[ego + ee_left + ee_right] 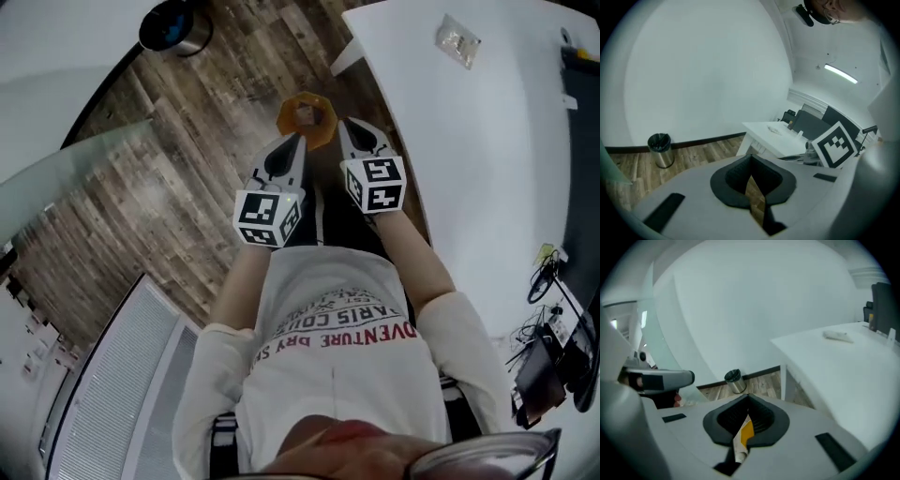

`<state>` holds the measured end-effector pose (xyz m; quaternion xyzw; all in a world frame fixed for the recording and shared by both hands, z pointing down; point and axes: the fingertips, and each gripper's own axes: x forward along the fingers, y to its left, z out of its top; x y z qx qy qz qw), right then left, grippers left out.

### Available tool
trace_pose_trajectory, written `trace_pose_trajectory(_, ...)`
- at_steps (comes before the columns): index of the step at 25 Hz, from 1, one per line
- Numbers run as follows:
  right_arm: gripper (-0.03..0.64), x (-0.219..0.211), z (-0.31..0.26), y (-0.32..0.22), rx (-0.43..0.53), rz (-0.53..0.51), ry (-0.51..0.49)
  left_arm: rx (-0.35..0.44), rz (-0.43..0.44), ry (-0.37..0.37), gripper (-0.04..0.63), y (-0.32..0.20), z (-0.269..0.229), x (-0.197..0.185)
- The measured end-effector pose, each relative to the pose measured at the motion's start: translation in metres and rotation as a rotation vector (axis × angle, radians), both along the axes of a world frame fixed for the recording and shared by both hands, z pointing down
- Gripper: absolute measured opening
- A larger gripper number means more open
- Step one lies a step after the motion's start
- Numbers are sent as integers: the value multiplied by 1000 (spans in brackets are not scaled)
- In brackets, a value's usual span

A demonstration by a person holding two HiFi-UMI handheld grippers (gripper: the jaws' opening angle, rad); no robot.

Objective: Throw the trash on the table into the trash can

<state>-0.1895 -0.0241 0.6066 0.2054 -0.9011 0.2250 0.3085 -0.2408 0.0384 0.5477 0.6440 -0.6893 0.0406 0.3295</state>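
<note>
**Orange scrap clamped in the right gripper, can well off across the floor**

I have the right gripper (pixel 349 127) closed tight on an orange scrap (pixel 306 114). It is a thin piece with a white edge. The right gripper view shows it squeezed between the pads, and in the head view it pokes out ahead of both tools. The left gripper (pixel 289 142) sits just beside it with its tips drawn together. The slit behind those tips shows only a brown sliver (floor or wrapper, I can't tell which).

The scrap is off the table, held up over the wood floor (pixel 202 112) in front of the person. The trash can (pixel 173 26), round metal with a dark bag liner, stands well apart by the wall. A curved glass panel (pixel 70 173) lines the left side of the floor leading toward the can. The white table (pixel 487 150) and its corner leg close off the right side. A clear wrapper (pixel 457 40) lies on the tabletop near the far edge, and cables (pixel 544 281) trail along the table's right side.
</note>
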Motion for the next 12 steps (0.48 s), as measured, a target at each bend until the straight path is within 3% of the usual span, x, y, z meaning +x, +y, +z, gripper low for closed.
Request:
trace_pose_trajectory(6, 26, 95, -109, -35, 110, 177, -82, 120, 192, -37, 23, -50, -92, 86)
trace_pose_trajectory(12, 26, 239, -188, -69, 267, 479, -112, 275, 459, -49, 23, -109, -171, 204)
